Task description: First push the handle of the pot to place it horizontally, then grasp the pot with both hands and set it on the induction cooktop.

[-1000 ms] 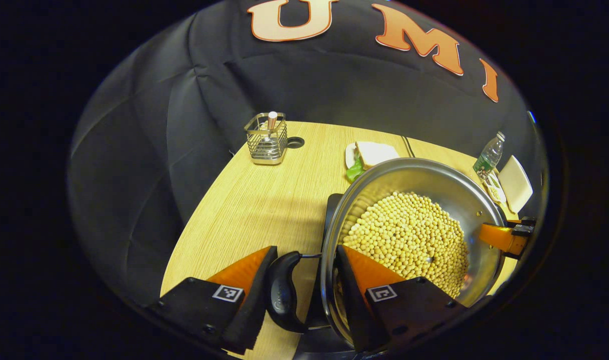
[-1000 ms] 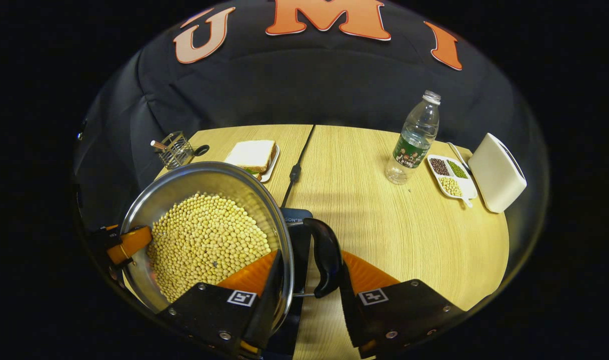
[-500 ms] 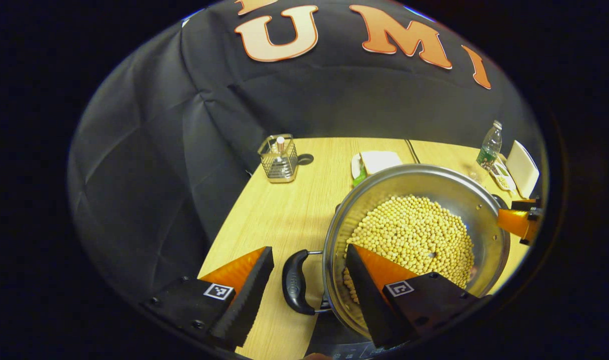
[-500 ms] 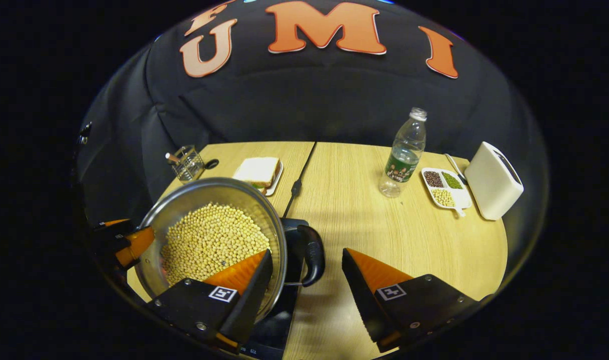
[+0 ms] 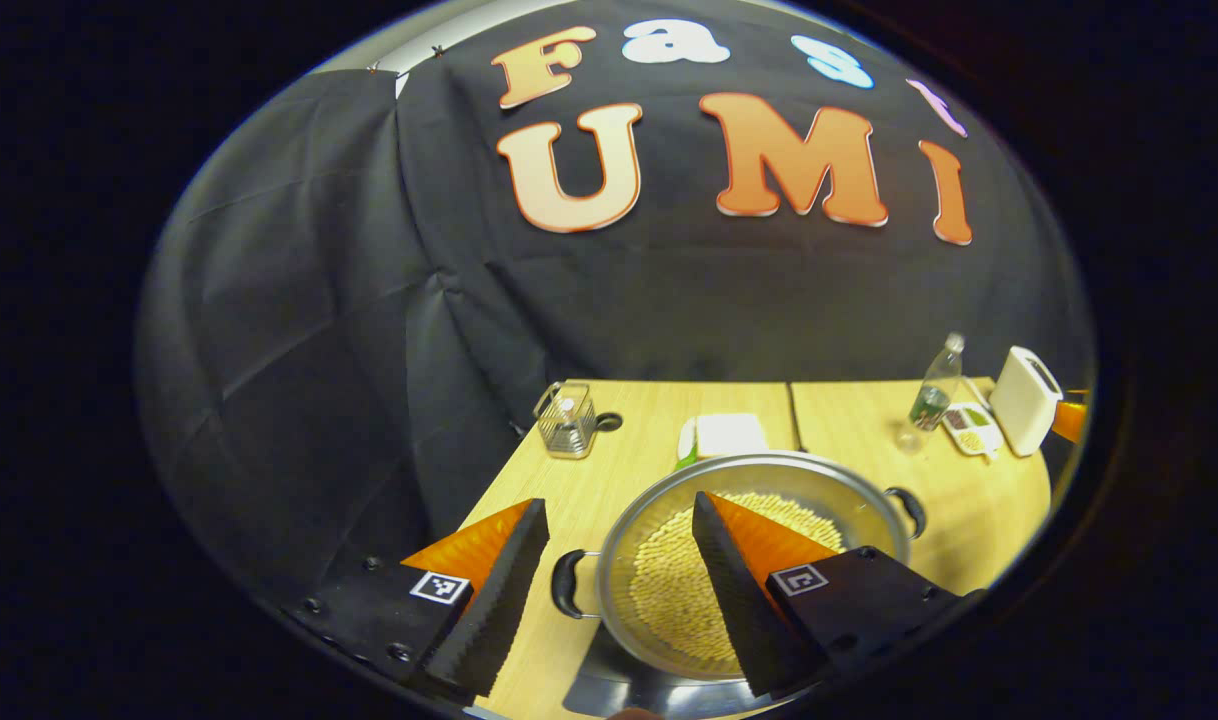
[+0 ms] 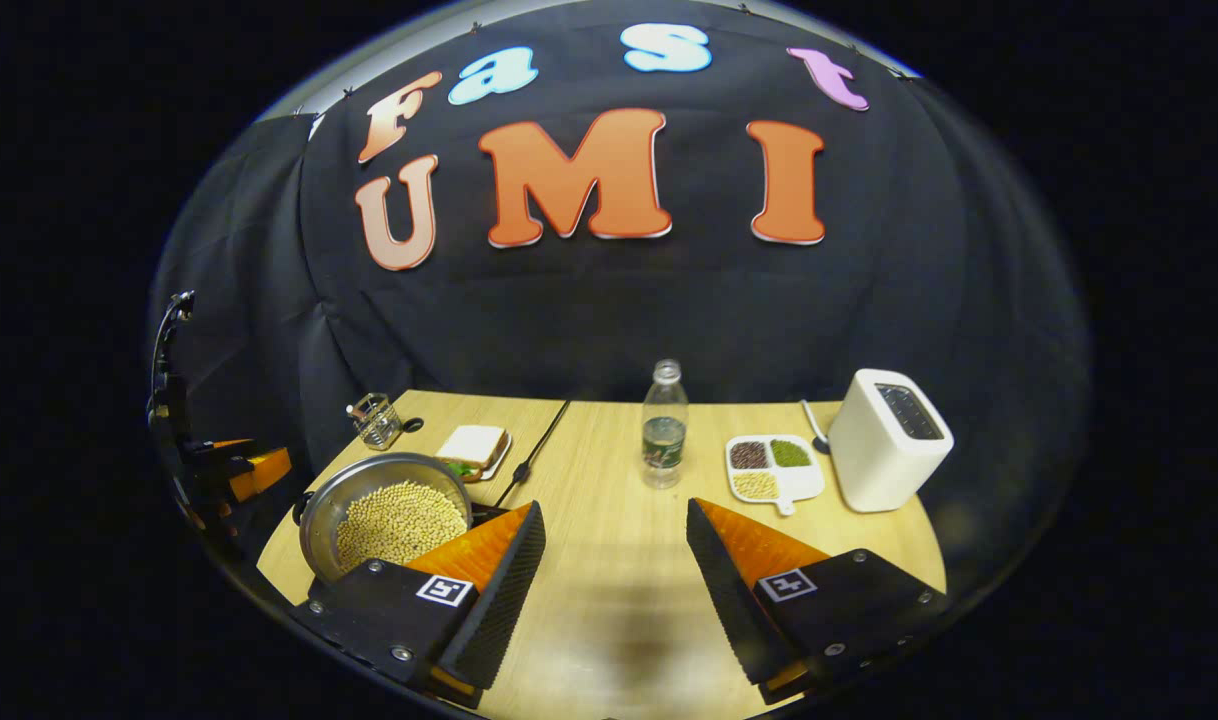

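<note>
The steel pot full of yellow beans sits on the dark induction cooktop, low in the left gripper view. Its black side handles stick out left and right. My left gripper hangs open above and behind the pot's left side, holding nothing. In the right gripper view the pot lies lower left, with a dark corner of the cooktop beside it. My right gripper is open over bare table to the right of the pot. The left gripper shows at the far left.
On the wooden table stand a water bottle, a white toaster, a small tray of beans, a sandwich on a plate and a wire basket. A black cable runs to the cooktop.
Both grippers have let go of the pot's handles and pulled up and back from it. The pot stays on the cooktop.
</note>
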